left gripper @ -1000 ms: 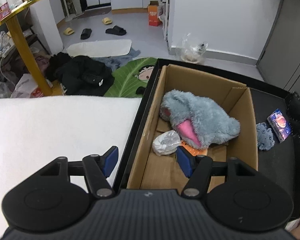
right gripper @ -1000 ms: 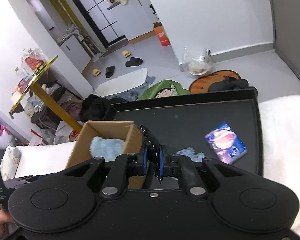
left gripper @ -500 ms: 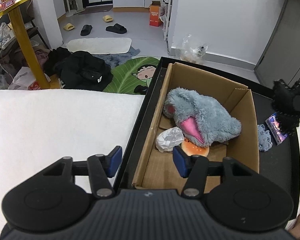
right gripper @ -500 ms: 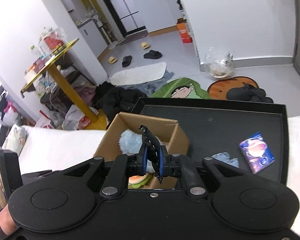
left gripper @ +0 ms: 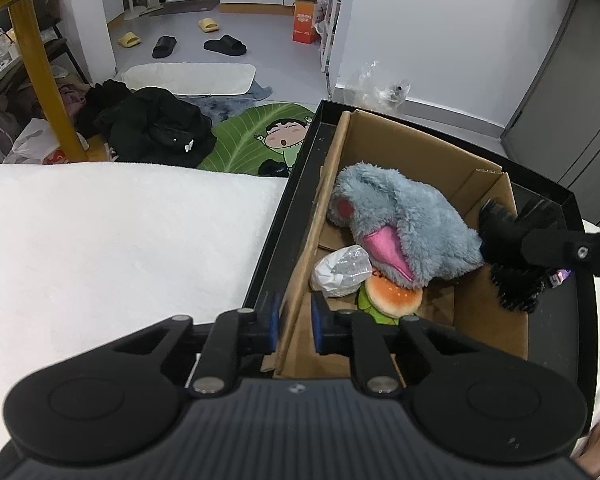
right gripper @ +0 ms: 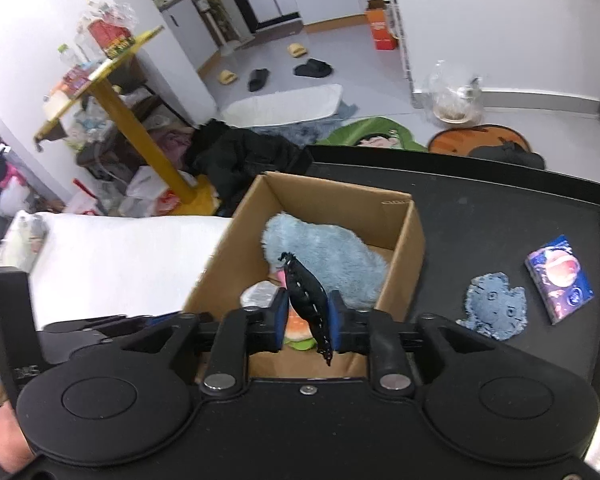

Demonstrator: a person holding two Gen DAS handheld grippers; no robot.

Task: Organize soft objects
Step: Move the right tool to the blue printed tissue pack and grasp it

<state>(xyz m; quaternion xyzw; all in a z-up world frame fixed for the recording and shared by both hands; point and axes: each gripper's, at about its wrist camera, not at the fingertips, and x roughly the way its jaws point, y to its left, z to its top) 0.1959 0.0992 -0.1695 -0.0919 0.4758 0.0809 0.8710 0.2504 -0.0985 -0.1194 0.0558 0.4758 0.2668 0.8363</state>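
Note:
A cardboard box (left gripper: 416, 148) (right gripper: 414, 240) stands in a black tray (right gripper: 500, 208). It holds a grey-blue plush (left gripper: 404, 224) (right gripper: 324, 256), a burger toy (left gripper: 394, 300) and a white crumpled wrap (left gripper: 342, 270). My left gripper (left gripper: 294, 322) is shut on the box's near left wall. My right gripper (right gripper: 307, 318) is shut on a black spiky soft object (right gripper: 306, 300) and holds it above the box's right side; it also shows in the left wrist view (left gripper: 512, 276). A flat blue soft piece (right gripper: 494, 306) lies on the tray right of the box.
A blue patterned packet (right gripper: 560, 278) lies on the tray at the right. White bedding (left gripper: 120, 232) spreads left of the tray. Beyond are a yellow-legged table (right gripper: 140, 132), dark clothes (left gripper: 156, 128) and a green mat (left gripper: 256, 136) on the floor.
My left gripper has closed from wide open onto the box's left wall. My right gripper has carried the black object left, from over the tray to over the box.

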